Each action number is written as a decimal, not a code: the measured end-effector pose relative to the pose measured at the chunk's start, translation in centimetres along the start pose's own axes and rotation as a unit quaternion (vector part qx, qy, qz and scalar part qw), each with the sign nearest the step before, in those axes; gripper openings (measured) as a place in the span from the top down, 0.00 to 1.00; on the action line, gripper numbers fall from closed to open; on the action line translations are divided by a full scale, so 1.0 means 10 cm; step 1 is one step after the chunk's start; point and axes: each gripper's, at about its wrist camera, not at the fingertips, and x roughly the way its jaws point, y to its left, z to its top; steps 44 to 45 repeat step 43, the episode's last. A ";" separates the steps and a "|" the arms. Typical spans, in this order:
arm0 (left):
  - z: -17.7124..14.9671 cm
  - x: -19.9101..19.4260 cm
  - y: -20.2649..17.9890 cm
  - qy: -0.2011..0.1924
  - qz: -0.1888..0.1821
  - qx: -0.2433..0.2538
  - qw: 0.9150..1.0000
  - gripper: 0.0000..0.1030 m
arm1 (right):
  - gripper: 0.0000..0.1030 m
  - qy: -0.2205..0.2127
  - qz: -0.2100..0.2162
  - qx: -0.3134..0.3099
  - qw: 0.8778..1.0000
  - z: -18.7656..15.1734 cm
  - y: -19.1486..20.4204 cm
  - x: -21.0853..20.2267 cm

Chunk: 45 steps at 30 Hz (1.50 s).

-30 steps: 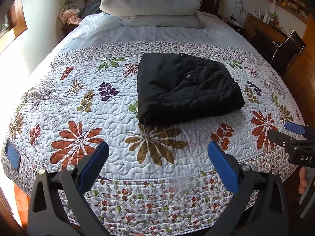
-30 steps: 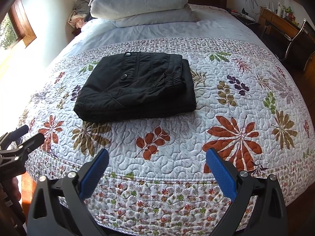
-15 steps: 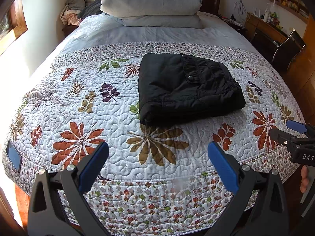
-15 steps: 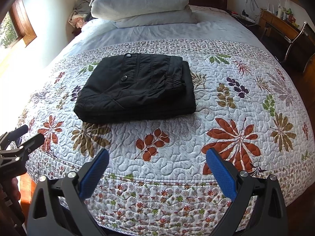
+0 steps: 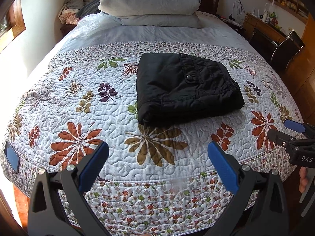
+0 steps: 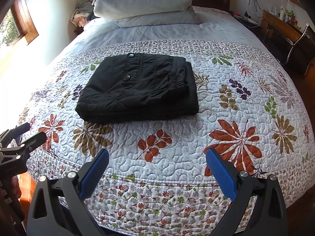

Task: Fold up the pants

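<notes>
Black pants (image 5: 183, 86) (image 6: 139, 90) lie folded into a compact rectangle on the leaf-patterned quilt (image 5: 98, 122) (image 6: 246, 102), a snap-button pocket flap on top. My left gripper (image 5: 157, 153) hangs open over the foot edge of the bed, well short of the pants, nothing between its blue pads. My right gripper (image 6: 156, 160) is open too, at the same edge, empty. Each gripper also shows at the side of the other's view: the right gripper (image 5: 293, 133) and the left gripper (image 6: 25, 133).
Stacked grey pillows (image 5: 149, 2) rest at the headboard. A pile of clothes (image 5: 70, 7) sits at the far left corner. A desk and chair (image 5: 283, 43) stand to the right of the bed. A dark phone (image 5: 11, 158) lies on the quilt's left edge.
Both grippers have drifted slightly back and up from the bed edge, so the pants sit a little lower in view. The pants have not moved.
</notes>
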 end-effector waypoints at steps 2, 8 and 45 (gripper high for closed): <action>-0.01 0.00 0.00 0.000 0.001 0.000 1.000 0.03 | 0.03 0.000 0.000 0.000 1.000 0.00 0.00 0.00; -0.02 0.01 0.00 -0.001 0.011 0.006 1.000 0.03 | 0.03 0.000 0.000 0.000 1.000 0.00 0.00 0.00; 0.00 -0.04 0.00 -0.015 0.012 0.004 1.000 0.03 | 0.03 0.003 -0.009 0.006 1.000 -0.04 -0.05 0.06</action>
